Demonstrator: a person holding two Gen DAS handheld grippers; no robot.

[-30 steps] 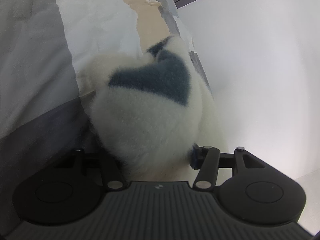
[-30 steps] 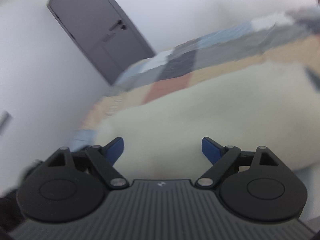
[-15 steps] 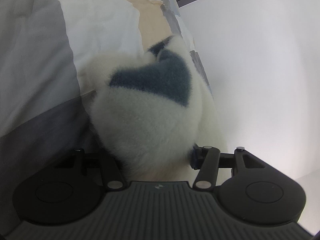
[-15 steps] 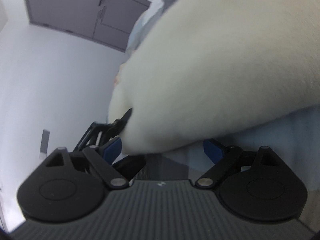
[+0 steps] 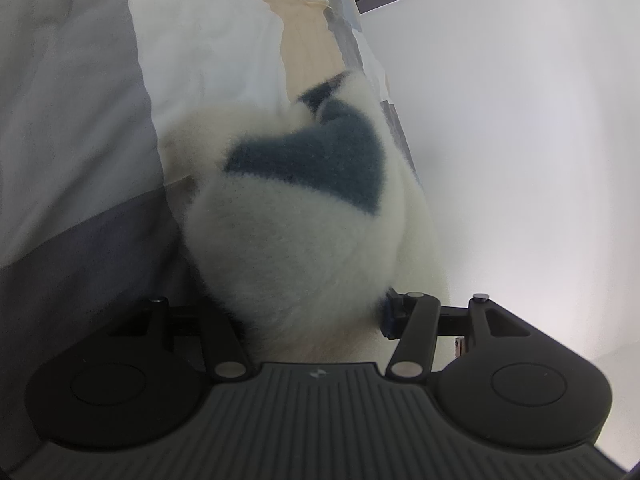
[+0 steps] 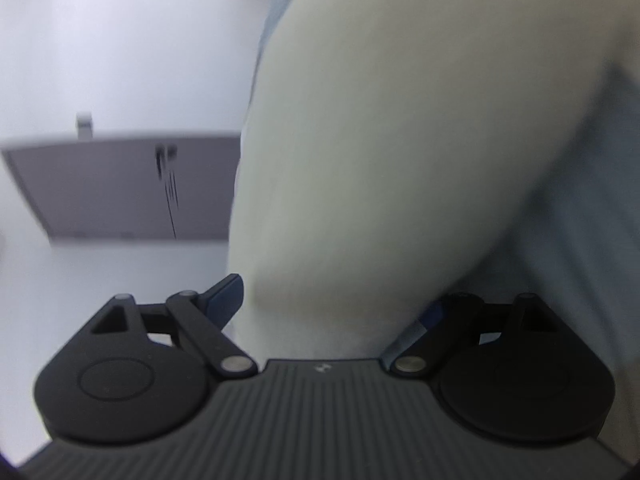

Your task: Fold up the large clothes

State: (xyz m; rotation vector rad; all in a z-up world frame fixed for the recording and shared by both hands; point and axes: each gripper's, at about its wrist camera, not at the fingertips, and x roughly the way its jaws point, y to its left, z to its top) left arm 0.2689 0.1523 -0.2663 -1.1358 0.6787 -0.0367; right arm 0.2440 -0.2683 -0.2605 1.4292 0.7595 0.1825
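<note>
1. The left gripper (image 5: 316,316) has its jaws clamped on a bunched end of the fluffy garment (image 5: 296,232), probably so that end stays anchored while the rest is handled.
2. The garment lies on the bed (image 5: 72,128), running from the jaws toward 12 o'clock in the left view.
3. The right gripper (image 6: 332,312) has its jaws wide, a lobe of the same garment (image 6: 400,140) sitting between them, seemingly ready for a pinch.
4. The garment is thick, cream, long-piled fleece with a dark blue-grey patch (image 5: 320,168), rounded and puffy; I judge it will spring back from creases.
5. The bed cover is smooth patchwork in grey, white and tan; the right view is blurred.
</note>
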